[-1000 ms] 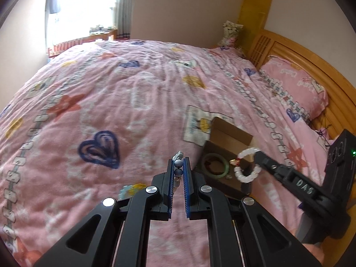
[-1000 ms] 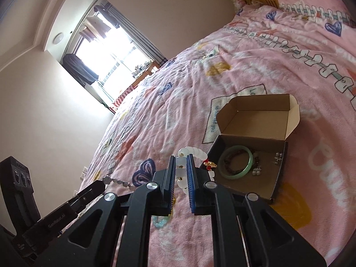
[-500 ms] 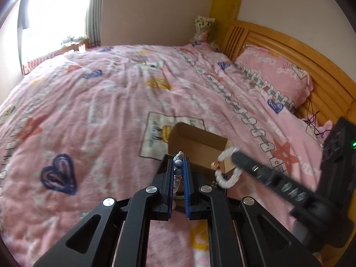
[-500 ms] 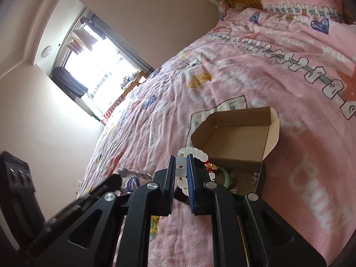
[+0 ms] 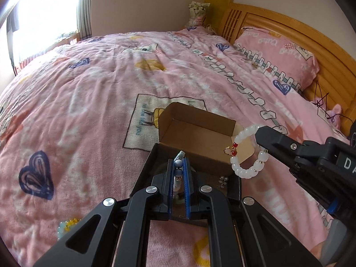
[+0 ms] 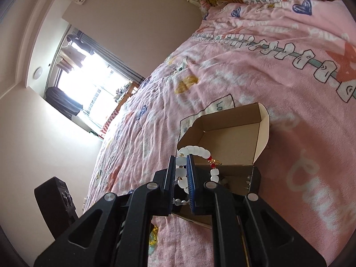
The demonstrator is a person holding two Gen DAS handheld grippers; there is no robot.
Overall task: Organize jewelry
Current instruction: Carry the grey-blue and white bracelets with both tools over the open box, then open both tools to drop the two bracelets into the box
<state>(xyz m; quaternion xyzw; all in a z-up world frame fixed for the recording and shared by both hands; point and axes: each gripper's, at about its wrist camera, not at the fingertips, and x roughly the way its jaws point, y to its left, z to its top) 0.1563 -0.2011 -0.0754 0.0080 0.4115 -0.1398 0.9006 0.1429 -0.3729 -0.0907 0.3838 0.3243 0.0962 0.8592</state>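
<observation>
Two tools, both loaded over the cardboard box — my left tool pinches a blue bead string, my right tool clamps the white bead bracelet, poised for dropping in.

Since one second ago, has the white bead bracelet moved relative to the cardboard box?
Yes. The white bead bracelet, clamped in the right gripper, now hangs in front of the cardboard box's raised lid; earlier it was over the box's open tray.

A pink blanket with blue hearts covers the bed, a pink pillow leans on the wooden headboard, and a bright window with a curtain stands far behind.
</observation>
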